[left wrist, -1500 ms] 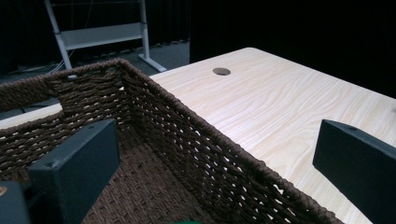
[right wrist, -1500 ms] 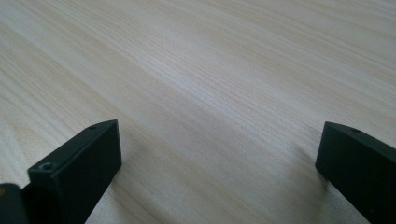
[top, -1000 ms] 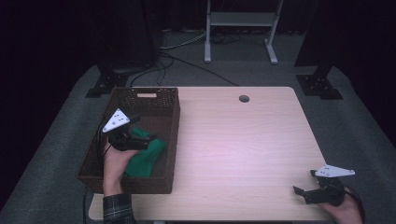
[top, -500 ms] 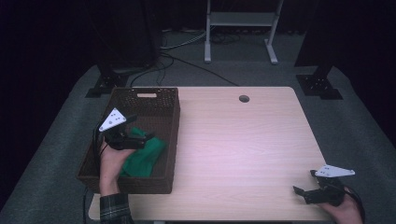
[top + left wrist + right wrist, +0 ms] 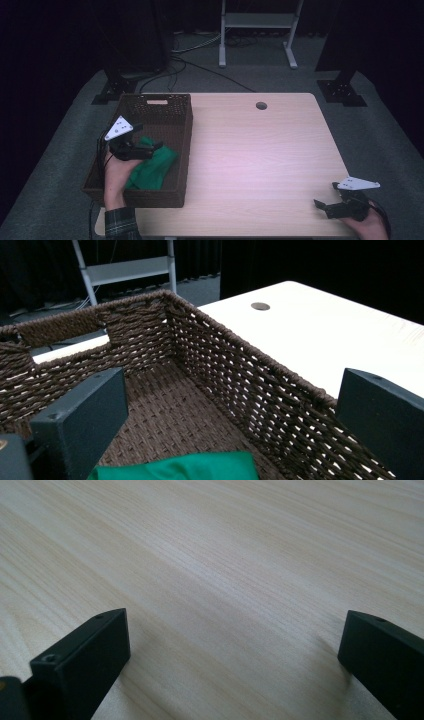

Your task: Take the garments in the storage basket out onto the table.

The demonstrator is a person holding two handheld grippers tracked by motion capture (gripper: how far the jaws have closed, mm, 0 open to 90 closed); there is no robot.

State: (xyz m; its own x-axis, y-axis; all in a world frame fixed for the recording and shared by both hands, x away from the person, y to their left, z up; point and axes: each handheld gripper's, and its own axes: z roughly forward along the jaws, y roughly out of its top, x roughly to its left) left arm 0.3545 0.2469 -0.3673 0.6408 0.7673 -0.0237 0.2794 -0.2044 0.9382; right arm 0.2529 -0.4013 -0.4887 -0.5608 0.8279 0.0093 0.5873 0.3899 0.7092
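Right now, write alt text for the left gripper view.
The left gripper, jaws wide open, hovers inside a dark brown wicker basket just above a green cloth. Beyond the basket's rim lies the pale wooden table.

Left hand-held gripper (image 5: 150, 148) gapes wide; right hand-held gripper (image 5: 327, 204), seemingly low, likewise has jaws spread.

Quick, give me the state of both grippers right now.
Left gripper: open, holding nothing, above the green cloth in the wicker basket.
Right gripper: open, holding nothing, over the table.
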